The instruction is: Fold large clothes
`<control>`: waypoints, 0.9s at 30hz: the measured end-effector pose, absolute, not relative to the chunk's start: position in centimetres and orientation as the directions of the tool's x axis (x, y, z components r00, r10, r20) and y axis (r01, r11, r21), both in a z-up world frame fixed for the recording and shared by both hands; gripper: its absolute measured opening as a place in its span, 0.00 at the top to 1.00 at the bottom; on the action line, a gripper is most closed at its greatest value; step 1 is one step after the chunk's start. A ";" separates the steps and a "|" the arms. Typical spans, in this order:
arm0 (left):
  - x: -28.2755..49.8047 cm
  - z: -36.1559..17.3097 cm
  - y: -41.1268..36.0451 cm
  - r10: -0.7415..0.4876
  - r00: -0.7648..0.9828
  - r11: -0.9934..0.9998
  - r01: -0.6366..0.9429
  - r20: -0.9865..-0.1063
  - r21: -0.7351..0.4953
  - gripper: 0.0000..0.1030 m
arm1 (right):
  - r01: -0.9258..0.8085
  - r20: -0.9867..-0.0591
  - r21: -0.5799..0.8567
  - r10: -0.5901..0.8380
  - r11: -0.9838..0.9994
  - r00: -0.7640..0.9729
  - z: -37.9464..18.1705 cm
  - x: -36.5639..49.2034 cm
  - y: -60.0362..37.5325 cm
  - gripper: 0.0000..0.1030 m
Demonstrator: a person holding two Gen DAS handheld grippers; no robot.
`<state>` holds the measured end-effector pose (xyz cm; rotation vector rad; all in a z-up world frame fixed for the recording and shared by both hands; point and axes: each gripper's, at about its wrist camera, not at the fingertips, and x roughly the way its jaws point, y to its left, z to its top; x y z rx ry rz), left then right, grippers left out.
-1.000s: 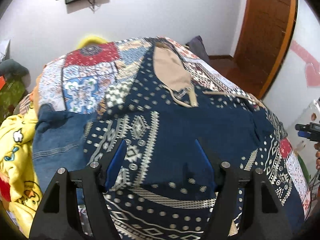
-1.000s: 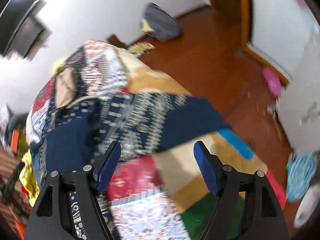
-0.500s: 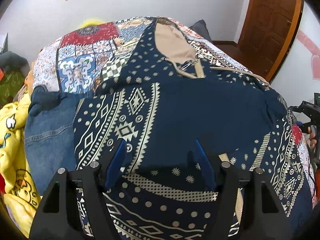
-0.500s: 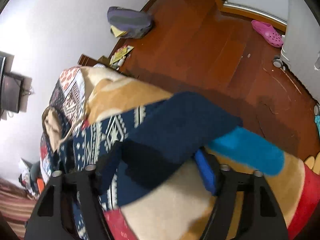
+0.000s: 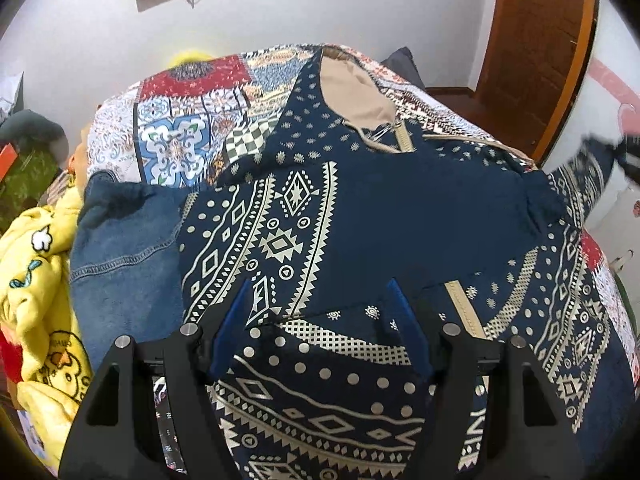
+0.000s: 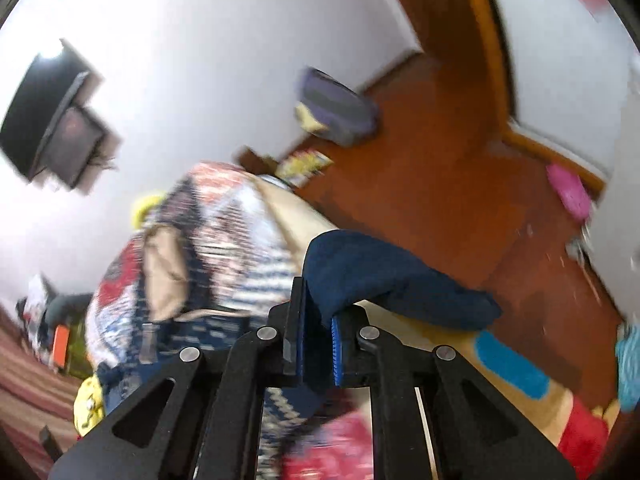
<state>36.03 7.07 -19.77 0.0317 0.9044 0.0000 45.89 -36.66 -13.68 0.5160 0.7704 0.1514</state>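
Note:
A navy hoodie [image 5: 360, 216] with cream tribal patterns and a beige hood lining lies spread face up on the patchwork-covered bed [image 5: 176, 148]. My left gripper [image 5: 320, 320] is open just above the hoodie's lower hem, its jaws wide apart. My right gripper [image 6: 318, 336] is shut on the navy cuff of the hoodie's sleeve [image 6: 384, 276] and holds it lifted off the bed's right edge. In the left wrist view that raised sleeve [image 5: 588, 172] shows blurred at the far right.
Blue jeans [image 5: 124, 248] and a yellow cartoon blanket [image 5: 36, 280] lie at the bed's left side. A wooden door [image 5: 536, 48] and wood floor [image 6: 440, 176] are to the right, with a grey bag [image 6: 340, 108] and pink slipper [image 6: 568, 192] on the floor.
My right gripper has closed on the sleeve cuff and lifted it. My left gripper has pulled back slightly over the hem and stays open.

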 end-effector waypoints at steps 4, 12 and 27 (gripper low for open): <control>34.8 -18.8 6.7 -0.001 0.642 0.998 0.046 -0.767 0.037 0.33 | -0.127 -0.540 0.477 0.404 0.870 0.738 -9.6 44.9 -31.7 0.92; 33.1 -18.0 7.8 -0.013 0.665 0.998 0.050 -0.747 0.028 0.33 | -0.375 -0.574 0.406 0.552 0.833 0.605 -10.6 44.4 -19.2 0.92; 32.4 -19.3 10.6 0.000 0.623 1.000 0.014 -0.782 0.011 0.33 | -0.365 -0.861 0.306 0.419 0.879 0.289 -23.4 43.5 -12.1 0.91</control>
